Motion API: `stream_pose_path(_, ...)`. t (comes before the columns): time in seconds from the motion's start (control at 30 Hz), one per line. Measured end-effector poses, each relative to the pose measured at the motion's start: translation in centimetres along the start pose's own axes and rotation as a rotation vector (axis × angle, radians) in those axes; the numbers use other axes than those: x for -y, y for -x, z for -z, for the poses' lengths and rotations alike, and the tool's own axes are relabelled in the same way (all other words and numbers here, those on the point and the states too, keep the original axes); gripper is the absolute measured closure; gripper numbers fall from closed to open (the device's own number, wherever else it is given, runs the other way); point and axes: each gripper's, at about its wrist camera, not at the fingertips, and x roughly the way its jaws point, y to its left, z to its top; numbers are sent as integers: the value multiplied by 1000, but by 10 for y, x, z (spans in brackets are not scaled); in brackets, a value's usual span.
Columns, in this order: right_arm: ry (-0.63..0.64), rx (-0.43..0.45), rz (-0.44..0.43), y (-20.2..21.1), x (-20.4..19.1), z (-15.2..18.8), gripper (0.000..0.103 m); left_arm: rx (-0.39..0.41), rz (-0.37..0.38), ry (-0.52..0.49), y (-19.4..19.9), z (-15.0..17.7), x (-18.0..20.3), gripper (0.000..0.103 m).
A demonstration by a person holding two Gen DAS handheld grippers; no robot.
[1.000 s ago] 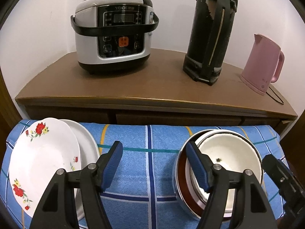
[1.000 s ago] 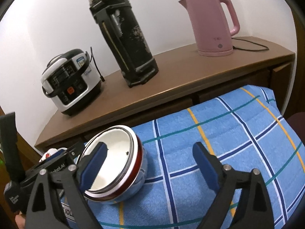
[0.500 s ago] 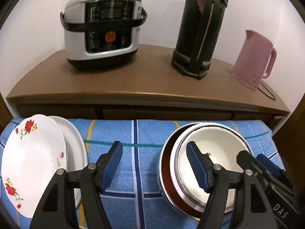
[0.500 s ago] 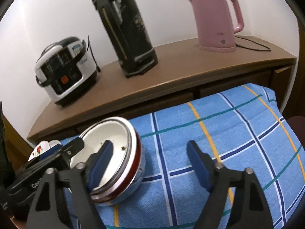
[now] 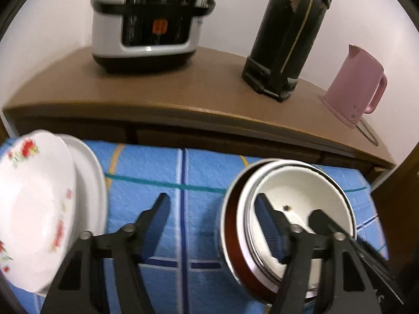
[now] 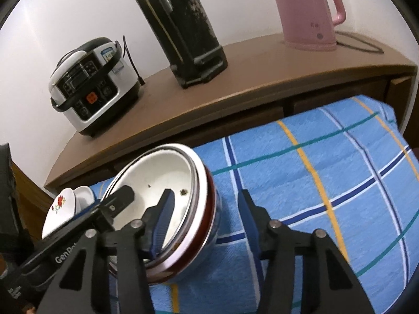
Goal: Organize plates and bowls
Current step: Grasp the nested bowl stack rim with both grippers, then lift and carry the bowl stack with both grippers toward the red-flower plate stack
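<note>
A stack of nested bowls (image 5: pixel 293 183) (image 6: pixel 167 172), white inside and red-rimmed outside, sits on the blue checked cloth (image 5: pixel 162 167). My left gripper (image 5: pixel 213 222) straddles the stack's left wall, one finger inside and one on the cloth side. Its jaws are closing, with the outer pad clear of the wall. My right gripper (image 6: pixel 207 218) straddles the right wall the same way, also closing, with a gap at its outer pad. A floral plate (image 5: pixel 34 204) (image 6: pixel 56 209) lies on a plain white plate (image 5: pixel 91 183) at the left.
A wooden sideboard (image 5: pixel 183 96) behind the cloth carries a rice cooker (image 5: pixel 149 21), a tall black flask (image 5: pixel 290 34) and a pink kettle (image 5: pixel 356 83) with its cord. Open cloth (image 6: pixel 327 183) lies right of the bowls.
Both grippers have closed in on the bowls, each now with one finger inside the rim. Both pairs of jaws stand narrower than before, the right markedly so.
</note>
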Motion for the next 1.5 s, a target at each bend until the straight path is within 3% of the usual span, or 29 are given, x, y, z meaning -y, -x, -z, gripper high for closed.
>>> stream_pose_path(0.1, -1, -28, -12, -6, -3, 2, 67, -55, 68, 24, -8, 3, 1, 69)
stream_pose_path(0.6, 12, -28, 36, -4, -6, 2, 73, -10, 36, 2, -2, 5, 11, 73)
stream_pose_path(0.83, -4, -33, 69, 4, 1, 4, 75, -36, 47, -9, -2, 9, 19, 73)
stream_pose_path(1.13, 16, -39, 98, 38, 18, 12, 77, -38, 89, -28, 19, 23, 41, 73)
stream_pose_path(1.5, 1, -54, 119, 71, 44, 34, 77, -52, 87, -77, 42, 47, 69, 73)
